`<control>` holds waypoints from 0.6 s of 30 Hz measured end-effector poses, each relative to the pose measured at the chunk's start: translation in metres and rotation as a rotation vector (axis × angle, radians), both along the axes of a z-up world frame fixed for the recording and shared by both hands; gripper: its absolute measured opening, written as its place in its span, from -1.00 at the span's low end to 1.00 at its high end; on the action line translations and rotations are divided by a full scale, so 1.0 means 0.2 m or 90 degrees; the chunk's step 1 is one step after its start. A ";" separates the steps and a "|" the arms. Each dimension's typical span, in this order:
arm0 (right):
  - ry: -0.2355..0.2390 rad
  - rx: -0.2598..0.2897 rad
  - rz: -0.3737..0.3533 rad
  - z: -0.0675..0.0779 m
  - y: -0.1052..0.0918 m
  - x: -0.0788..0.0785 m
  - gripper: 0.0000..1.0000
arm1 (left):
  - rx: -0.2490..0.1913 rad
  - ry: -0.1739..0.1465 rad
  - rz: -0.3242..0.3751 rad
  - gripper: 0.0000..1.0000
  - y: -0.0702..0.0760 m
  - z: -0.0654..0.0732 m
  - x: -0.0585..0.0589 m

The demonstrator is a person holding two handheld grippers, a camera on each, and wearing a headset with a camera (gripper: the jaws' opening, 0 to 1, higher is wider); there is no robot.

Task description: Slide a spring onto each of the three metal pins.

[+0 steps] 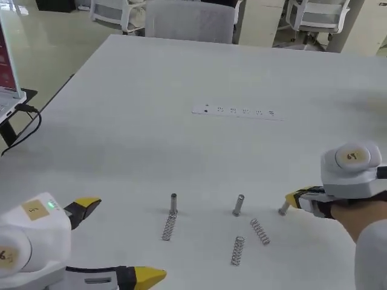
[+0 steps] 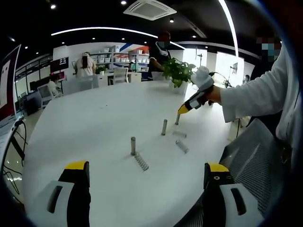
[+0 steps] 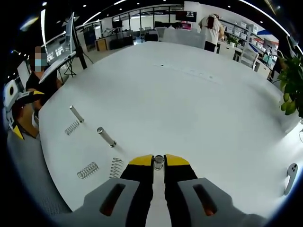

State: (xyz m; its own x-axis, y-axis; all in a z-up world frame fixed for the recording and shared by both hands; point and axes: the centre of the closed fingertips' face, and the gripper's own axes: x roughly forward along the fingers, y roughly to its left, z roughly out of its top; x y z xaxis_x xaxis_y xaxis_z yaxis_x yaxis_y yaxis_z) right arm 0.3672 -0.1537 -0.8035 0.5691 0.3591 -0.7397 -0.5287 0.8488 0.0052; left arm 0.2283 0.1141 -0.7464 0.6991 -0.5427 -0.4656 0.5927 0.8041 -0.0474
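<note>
Three short metal pins stand in a row on the white table (image 1: 181, 139): the left pin (image 1: 173, 203), the middle pin (image 1: 239, 204) and the right pin (image 1: 283, 209). Three loose springs lie just in front of them: one (image 1: 169, 226) touches the left pin's foot, one (image 1: 237, 250) lies nearer me, one (image 1: 260, 231) lies to the right. My right gripper (image 1: 292, 198) is shut on the right pin (image 3: 158, 162), its yellow tips pinching the pin's top. My left gripper (image 1: 120, 241) is wide open near the table's front left, holding nothing, facing the left pin (image 2: 133, 145) and its spring (image 2: 141, 162).
A white power strip (image 1: 237, 111) lies flat mid-table, beyond the pins. A laptop (image 1: 6, 90) with a black cable sits off the left edge. Office chairs (image 1: 190, 21) stand at the far side. A potted plant (image 2: 177, 71) and people stand in the background.
</note>
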 end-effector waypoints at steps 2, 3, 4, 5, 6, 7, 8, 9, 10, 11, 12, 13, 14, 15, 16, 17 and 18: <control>0.001 0.000 0.001 0.00 0.00 0.00 -0.90 | 0.000 0.001 0.000 0.97 0.00 0.00 0.00; 0.001 0.000 0.002 0.00 0.00 0.00 -0.90 | -0.001 0.001 0.000 0.97 0.00 0.00 0.00; 0.002 0.001 0.001 0.00 0.00 0.00 -0.90 | -0.001 0.001 -0.001 0.97 0.00 0.00 0.00; 0.002 0.001 0.001 0.00 0.00 0.00 -0.90 | 0.000 0.001 -0.001 0.97 0.00 0.00 0.00; 0.004 0.003 0.003 0.00 0.00 0.00 -0.90 | -0.001 0.000 0.000 0.97 0.00 0.00 0.00; 0.003 0.002 0.006 0.00 0.00 0.00 -0.89 | -0.002 0.000 0.000 0.97 0.00 0.00 0.00; 0.003 0.002 0.008 0.00 0.00 0.00 -0.89 | -0.003 0.000 0.001 0.97 0.00 0.00 0.00; 0.003 0.002 0.012 0.00 0.01 0.00 -0.89 | -0.002 0.000 0.001 0.97 0.00 0.00 0.00; 0.001 0.000 0.014 0.00 0.01 0.00 -0.89 | -0.002 0.001 0.000 0.97 0.00 0.00 0.00; 0.001 0.000 0.015 0.00 0.01 0.00 -0.89 | -0.002 0.002 0.000 0.97 0.00 0.00 0.00; 0.001 0.001 0.015 0.00 0.01 0.00 -0.89 | -0.002 0.002 -0.001 0.97 0.00 0.00 0.00; 0.001 0.005 0.015 0.00 0.02 0.00 -0.88 | -0.001 0.002 -0.001 0.97 0.00 -0.01 0.00; 0.001 0.005 0.015 0.00 0.02 0.00 -0.88 | -0.001 0.002 -0.001 0.97 0.00 -0.01 0.00; 0.002 0.005 0.015 0.00 0.02 0.00 -0.88 | -0.001 0.002 -0.001 0.97 0.00 -0.01 0.00; 0.001 0.005 0.015 0.00 0.02 0.00 -0.88 | -0.001 0.002 -0.001 0.97 0.00 -0.01 0.00; 0.002 0.005 0.016 0.01 0.02 0.00 -0.88 | -0.001 0.002 -0.001 0.97 0.00 -0.01 0.00; 0.002 0.005 0.016 0.01 0.02 0.00 -0.88 | -0.001 0.002 -0.001 0.97 0.00 -0.01 0.00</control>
State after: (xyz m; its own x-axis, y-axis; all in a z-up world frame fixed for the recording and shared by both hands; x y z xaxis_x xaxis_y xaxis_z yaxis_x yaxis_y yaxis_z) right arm 0.3675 -0.1493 -0.8023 0.5576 0.3791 -0.7385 -0.5499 0.8351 0.0135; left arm 0.2290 0.1137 -0.7478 0.6970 -0.5445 -0.4666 0.5935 0.8033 -0.0508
